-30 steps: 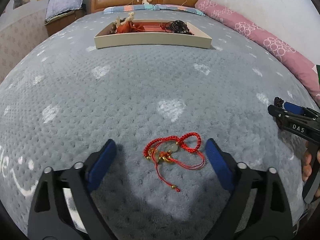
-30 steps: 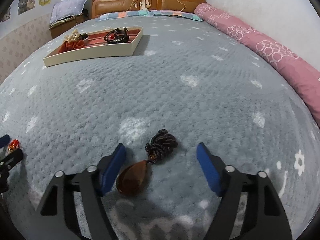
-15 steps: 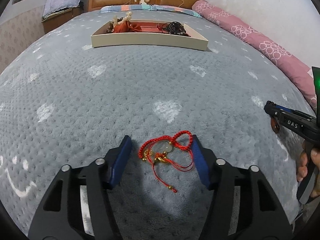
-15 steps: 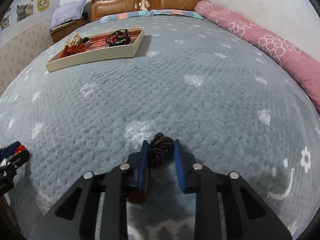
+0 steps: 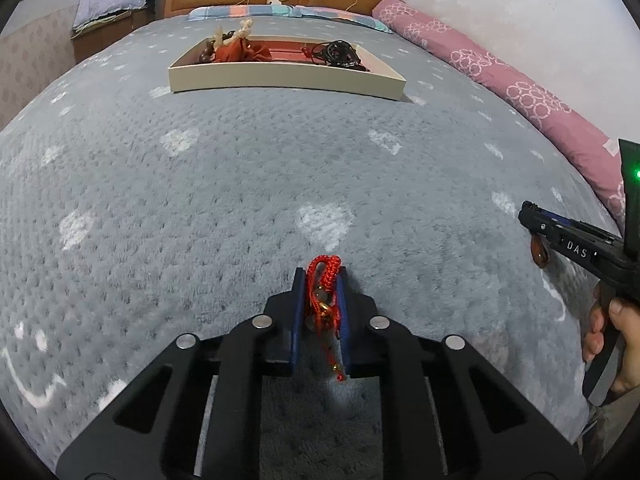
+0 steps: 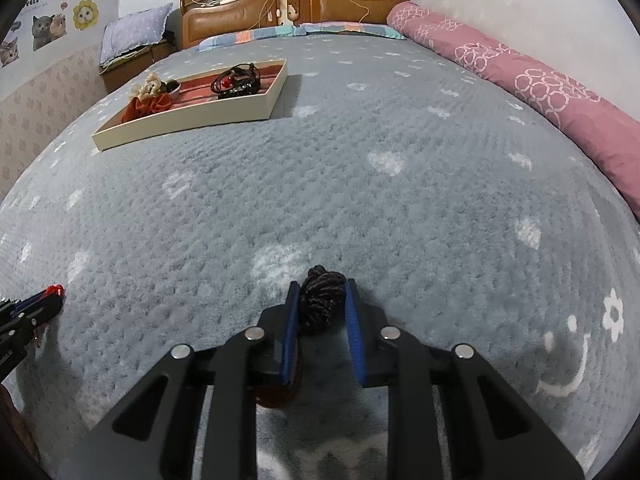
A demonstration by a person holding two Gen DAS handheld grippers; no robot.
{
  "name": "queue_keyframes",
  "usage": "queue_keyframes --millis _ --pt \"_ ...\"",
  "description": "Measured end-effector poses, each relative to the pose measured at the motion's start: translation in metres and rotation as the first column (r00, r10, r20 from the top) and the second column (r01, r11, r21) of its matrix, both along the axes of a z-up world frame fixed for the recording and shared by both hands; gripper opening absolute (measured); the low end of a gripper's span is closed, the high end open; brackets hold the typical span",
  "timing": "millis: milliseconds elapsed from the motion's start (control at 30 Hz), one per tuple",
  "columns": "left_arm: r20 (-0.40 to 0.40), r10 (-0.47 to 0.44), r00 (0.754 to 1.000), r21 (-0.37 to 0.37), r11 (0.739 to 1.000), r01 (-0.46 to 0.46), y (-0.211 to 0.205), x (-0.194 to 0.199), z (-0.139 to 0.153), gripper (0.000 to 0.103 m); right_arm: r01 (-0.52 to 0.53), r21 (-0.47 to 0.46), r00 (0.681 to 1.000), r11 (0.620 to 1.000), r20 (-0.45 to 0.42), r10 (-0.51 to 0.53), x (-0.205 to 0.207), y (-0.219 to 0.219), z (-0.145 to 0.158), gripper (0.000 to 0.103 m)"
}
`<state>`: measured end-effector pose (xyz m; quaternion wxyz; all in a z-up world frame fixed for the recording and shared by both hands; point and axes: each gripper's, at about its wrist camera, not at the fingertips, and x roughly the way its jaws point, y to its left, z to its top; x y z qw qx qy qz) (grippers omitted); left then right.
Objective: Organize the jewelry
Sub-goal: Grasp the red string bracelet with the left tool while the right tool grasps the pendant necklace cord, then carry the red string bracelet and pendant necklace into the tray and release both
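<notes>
Because both pieces lie loose on the soft grey bed cover, each claw takes its piece from above, at a slant, so the pads can gather the thin cords together. The left claw is pressed together and pinches the red cord bracelet; the braided loop stands out past the tips, the small beads sit between the blue pads, and a thin end hangs below them. The right claw is pinching the dark beaded necklace: the bundle of beads fills the gap between its pads, so they stand a little apart, and the brown pendant hangs underneath, mostly hidden by the left finger. In the left view the right claw shows from the side with a hand on its handle.

Both pieces are low, at the cover or just above it, near the front of the bed. The cream tray stands well apart, toward the headboard, and already holds a dark tangle of cords and a rust-red fabric piece. I judge that both grips are complete and the carry to the tray is the next step. The hanging pendant may swing, so a slow lift seems wise.
</notes>
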<state>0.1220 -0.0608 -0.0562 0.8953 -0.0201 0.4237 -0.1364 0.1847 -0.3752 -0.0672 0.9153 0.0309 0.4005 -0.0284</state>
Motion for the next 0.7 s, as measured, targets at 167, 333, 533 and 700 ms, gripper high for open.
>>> queue_keyframes --millis 167,333,533,700 --pt "0.004 -0.004 1.0 -0.007 1.0 0.004 0.001 0.001 0.002 0.011 0.001 -0.003 1.0 1.0 0.006 -0.001 -0.001 0.0 0.001 0.022" --pt "0.021 -0.004 1.0 0.0 1.0 0.004 0.003 0.001 0.007 0.011 -0.001 -0.002 1.0 1.0 0.013 0.001 -0.002 0.002 0.003 0.022" --pt "0.063 -0.002 0.998 0.013 1.0 0.001 0.008 0.009 0.021 0.011 -0.008 0.008 0.999 1.0 0.033 0.008 0.002 0.005 0.014 0.022" --pt "0.086 0.009 0.996 0.003 1.0 -0.01 0.018 0.026 0.034 0.011 -0.022 0.0 0.998 1.0 0.056 0.022 0.014 0.012 0.028 0.022"
